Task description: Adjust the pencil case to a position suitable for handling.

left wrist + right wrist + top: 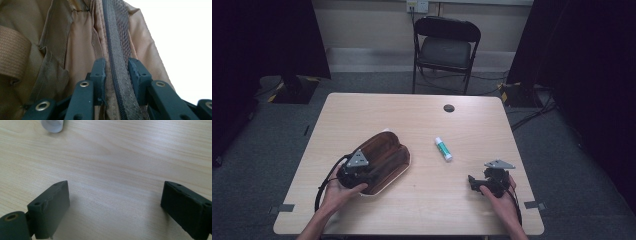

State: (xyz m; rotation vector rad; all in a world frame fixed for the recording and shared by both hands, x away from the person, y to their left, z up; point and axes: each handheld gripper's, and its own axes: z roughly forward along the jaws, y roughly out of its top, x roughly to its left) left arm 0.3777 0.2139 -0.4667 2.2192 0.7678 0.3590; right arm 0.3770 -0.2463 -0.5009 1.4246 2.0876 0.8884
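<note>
The brown pencil case (379, 160) lies open on the table (422, 125), left of the glue stick (443, 149). The left gripper (354, 172) sits at the case's near end, its jaws clamped on the zipper edge (117, 75) of the case wall. Well right of the case, the right gripper (484, 184) rests just above the tabletop, jaws spread wide and empty, with the glue stick's white cap (52, 125) ahead of them.
</note>
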